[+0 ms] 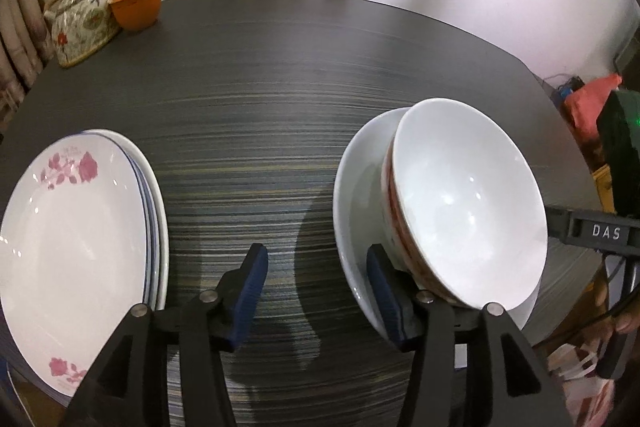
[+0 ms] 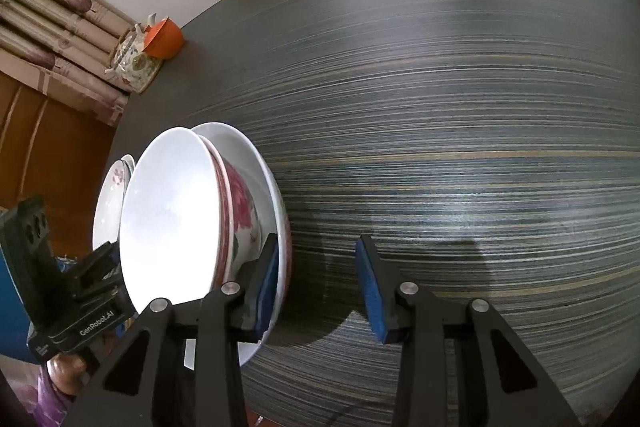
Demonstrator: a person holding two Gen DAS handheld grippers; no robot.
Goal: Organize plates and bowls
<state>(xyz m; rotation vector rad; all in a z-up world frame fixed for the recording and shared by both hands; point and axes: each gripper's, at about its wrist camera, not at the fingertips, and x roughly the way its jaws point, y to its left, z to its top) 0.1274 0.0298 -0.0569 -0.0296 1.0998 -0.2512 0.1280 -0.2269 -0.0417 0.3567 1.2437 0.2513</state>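
Left wrist view: glossy round bowls nested on streaked table.

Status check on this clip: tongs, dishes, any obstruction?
Left tongs open, nothing between the pads. Right tongs open, empty too. Bowl stack nested, plate stack beside it. Teapot and orange cup far off, nothing blocking.

Rose-patterned plates lie stacked at the table's left; white bowls sit nested at its right.
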